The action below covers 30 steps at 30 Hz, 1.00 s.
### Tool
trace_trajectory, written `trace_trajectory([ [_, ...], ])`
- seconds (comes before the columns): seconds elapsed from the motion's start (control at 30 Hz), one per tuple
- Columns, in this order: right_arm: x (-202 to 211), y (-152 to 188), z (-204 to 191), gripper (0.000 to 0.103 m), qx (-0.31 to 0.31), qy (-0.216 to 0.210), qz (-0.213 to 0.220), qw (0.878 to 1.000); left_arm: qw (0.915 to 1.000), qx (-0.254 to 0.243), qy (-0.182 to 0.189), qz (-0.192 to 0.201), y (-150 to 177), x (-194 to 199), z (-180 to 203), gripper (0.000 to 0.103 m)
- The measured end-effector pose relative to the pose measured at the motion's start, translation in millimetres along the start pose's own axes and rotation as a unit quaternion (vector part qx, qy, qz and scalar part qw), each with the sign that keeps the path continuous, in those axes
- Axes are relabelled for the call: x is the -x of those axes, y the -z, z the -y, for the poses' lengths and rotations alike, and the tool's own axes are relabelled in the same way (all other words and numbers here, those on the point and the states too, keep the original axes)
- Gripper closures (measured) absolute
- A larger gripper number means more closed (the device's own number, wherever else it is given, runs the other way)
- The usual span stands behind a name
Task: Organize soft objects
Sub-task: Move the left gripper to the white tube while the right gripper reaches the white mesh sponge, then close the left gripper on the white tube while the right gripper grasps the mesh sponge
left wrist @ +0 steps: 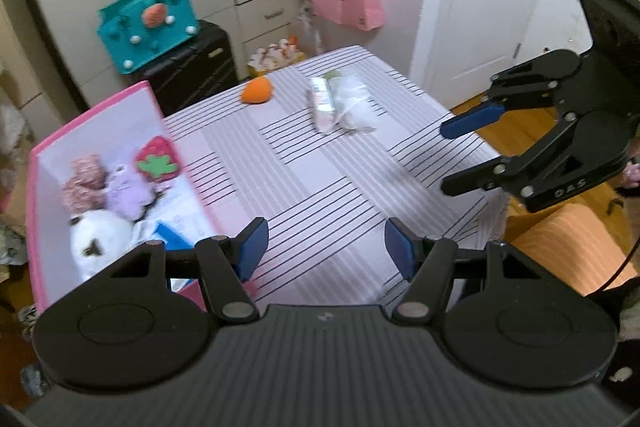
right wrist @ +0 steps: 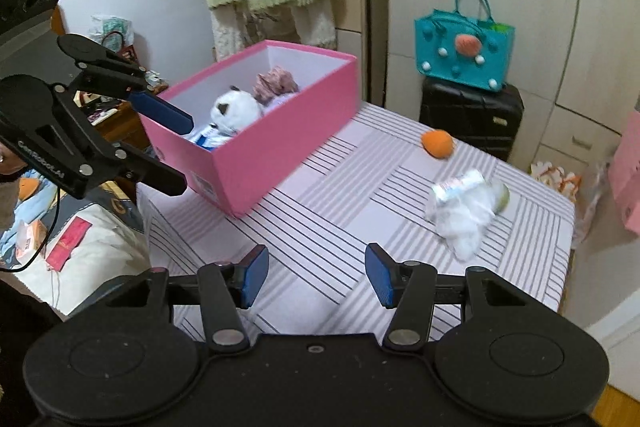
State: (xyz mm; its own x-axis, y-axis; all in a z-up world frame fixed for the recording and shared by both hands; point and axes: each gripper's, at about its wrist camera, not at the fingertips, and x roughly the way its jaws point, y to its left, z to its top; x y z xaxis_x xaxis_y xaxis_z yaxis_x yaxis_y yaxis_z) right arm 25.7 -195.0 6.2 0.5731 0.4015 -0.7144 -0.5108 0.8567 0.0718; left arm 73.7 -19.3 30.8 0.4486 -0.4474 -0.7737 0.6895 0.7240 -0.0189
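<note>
The pink box at frame centre looks like smooth matt cardboard. A striped cloth covers the table. Both grippers are matt black plastic with blue pads. Lower right, glossy wood floor.

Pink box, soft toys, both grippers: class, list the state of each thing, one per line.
pink box: open, holding toys
white plush: in box
strawberry plush: in box
orange plush: on table, outside box
white bagged bundle: on table, outside box
left gripper: jaws open, empty
right gripper: jaws open, empty
</note>
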Motion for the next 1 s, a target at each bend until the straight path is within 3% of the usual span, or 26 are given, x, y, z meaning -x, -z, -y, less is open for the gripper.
trace_trajectory([
  [0.2,-9.7,13.0,25.6,0.044,-0.015,0.008,0.0,1.0,0.9996,0.006,0.013,0.022,-13.6,-30.2,5.7,0.04],
  [0.57,-44.4,25.5,77.6,0.044,-0.018,0.059,0.044,0.997,0.9966,0.039,-0.018,0.071,-38.3,-93.7,10.6,0.042],
  [0.7,-62.1,30.2,96.8,0.044,-0.043,0.067,0.07,0.994,0.9945,0.065,-0.024,0.079,-48.2,-118.8,6.4,0.046],
  [0.83,-79.9,31.4,111.4,0.043,-0.064,0.086,0.073,0.992,0.9877,0.122,-0.019,0.095,-59.0,-142.8,-6.3,0.049],
  [1.0,-96.3,26.0,128.9,0.035,-0.1,0.078,0.08,0.989,0.9815,0.164,-0.013,0.098,-68.7,-174.5,-17.7,0.059],
])
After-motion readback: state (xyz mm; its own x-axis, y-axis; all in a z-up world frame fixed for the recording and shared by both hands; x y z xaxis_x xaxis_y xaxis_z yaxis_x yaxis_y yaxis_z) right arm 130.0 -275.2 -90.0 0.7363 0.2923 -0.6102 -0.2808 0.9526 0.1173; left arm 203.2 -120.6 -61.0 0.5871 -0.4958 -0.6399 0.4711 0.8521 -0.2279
